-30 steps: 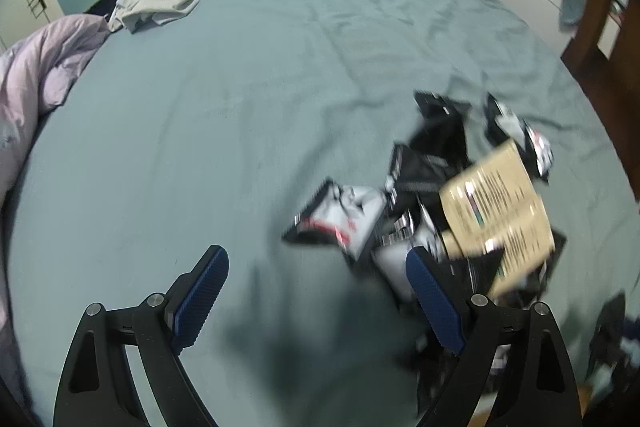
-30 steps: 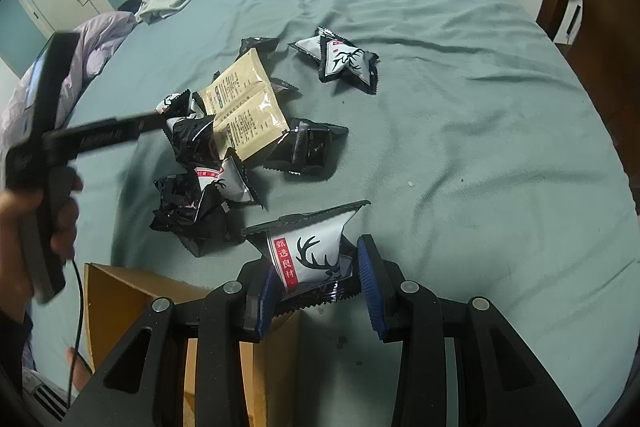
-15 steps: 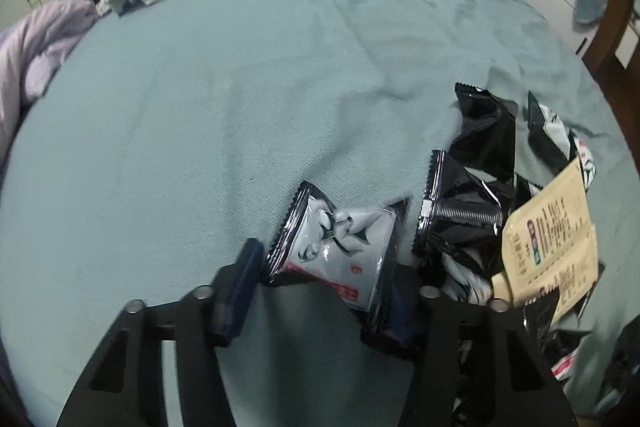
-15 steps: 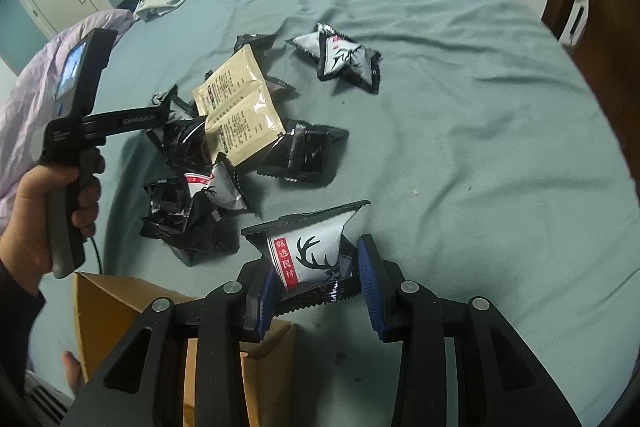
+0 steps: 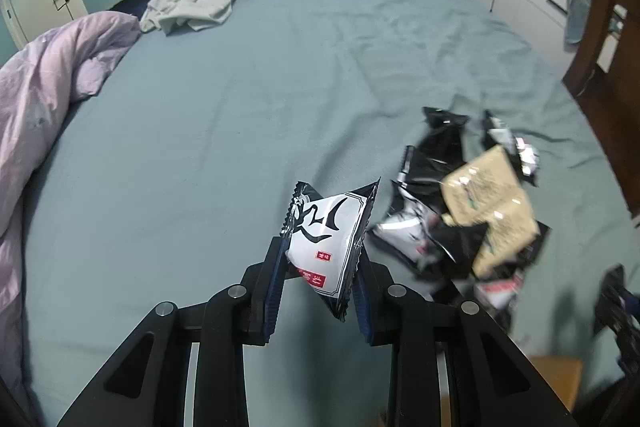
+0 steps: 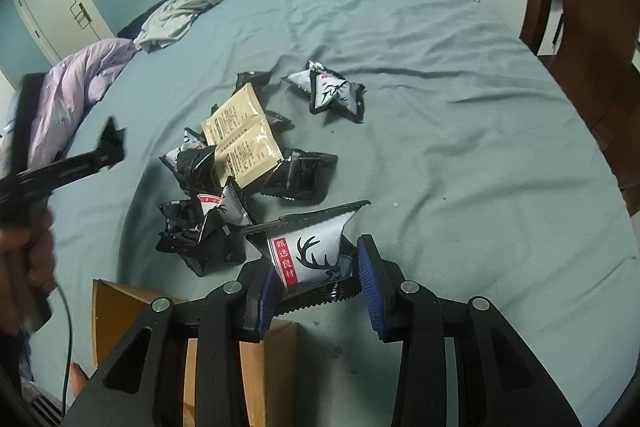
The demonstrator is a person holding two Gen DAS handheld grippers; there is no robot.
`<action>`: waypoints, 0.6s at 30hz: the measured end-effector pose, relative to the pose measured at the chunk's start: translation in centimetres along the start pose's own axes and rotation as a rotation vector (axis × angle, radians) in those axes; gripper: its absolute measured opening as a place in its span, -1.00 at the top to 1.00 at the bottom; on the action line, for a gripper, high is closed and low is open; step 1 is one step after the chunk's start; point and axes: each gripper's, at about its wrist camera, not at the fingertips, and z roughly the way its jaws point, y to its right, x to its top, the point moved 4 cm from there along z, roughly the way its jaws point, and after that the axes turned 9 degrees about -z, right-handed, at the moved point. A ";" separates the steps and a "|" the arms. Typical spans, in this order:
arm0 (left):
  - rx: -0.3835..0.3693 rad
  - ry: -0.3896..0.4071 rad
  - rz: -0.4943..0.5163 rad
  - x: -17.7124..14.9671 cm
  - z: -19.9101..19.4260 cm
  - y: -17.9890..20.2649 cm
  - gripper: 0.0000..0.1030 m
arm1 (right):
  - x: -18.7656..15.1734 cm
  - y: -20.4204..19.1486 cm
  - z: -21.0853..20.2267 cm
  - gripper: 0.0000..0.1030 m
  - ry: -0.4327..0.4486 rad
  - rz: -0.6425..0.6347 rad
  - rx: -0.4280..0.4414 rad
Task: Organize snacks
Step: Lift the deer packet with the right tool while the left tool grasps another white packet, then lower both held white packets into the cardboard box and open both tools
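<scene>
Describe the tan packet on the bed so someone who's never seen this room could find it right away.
On the teal bed a pile of snack packets lies near the cardboard box at the front edge. The tan packet sits on top of the pile. It is flat and paper-coloured with printed text, while the others are glossy black and white.

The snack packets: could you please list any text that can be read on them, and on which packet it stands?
"甄选良材", red strip on the white deer packet held by the right gripper.
Red labels on the white packet held by the left gripper: too small to read.
Print on the tan packets: too small to read.
</scene>
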 end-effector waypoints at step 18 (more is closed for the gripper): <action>-0.129 -0.045 0.269 -12.4 -8.1 7.5 0.41 | -2.7 -2.0 -4.4 0.31 0.040 -0.023 0.143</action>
